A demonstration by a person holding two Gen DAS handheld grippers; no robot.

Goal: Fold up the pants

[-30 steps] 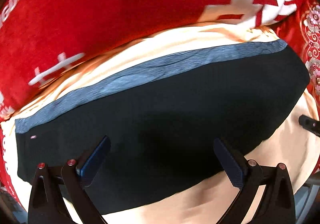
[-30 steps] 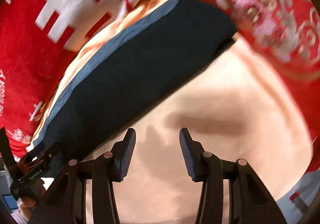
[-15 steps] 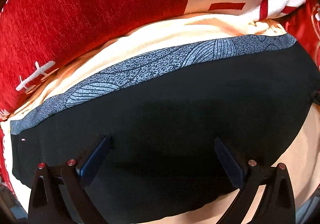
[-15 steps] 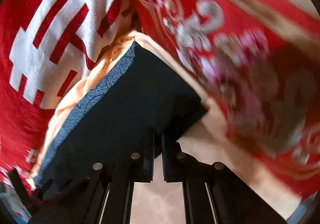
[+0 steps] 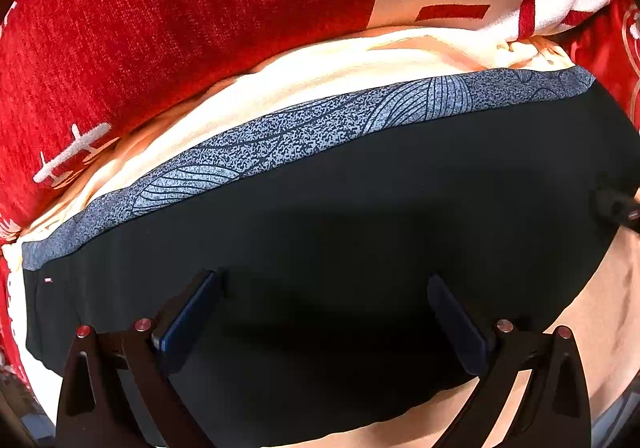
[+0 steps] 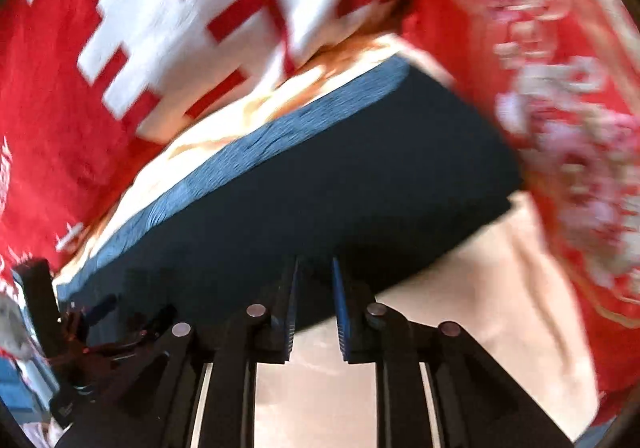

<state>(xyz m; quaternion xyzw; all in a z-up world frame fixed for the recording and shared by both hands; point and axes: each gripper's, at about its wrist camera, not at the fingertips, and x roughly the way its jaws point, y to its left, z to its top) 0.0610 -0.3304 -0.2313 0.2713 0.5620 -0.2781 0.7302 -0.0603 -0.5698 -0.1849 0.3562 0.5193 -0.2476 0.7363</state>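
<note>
Left wrist view: The left gripper [image 5: 324, 320] stood with its jaws spread wide and nothing between them, poised over the dark pants [image 5: 360, 248]. The pants lay flat, already folded into a broad band, on a cream sheet [image 5: 320, 76] that appeared to cover a bed, with a red blanket [image 5: 160, 28] bearing white characters bunched behind. The cloth was black and smooth; a grey-blue patterned strip [image 5: 304, 132] ran along the far edge. A small white tag [image 5: 48, 280] showed near the left end. The tip of the other tool was visible at the right edge.

Right wrist view: This view was blurred by motion. The right gripper [image 6: 314, 288] had its jaws narrowly parted at the near edge of the pants [image 6: 340, 188]; whether cloth lay between them could not be told.

Judgement: The fabric looked soft, light and limp, likely to sag if lifted at one point. Hold was best taken at the end corners, pinching all layers together, so the fold carried over evenly.
</note>
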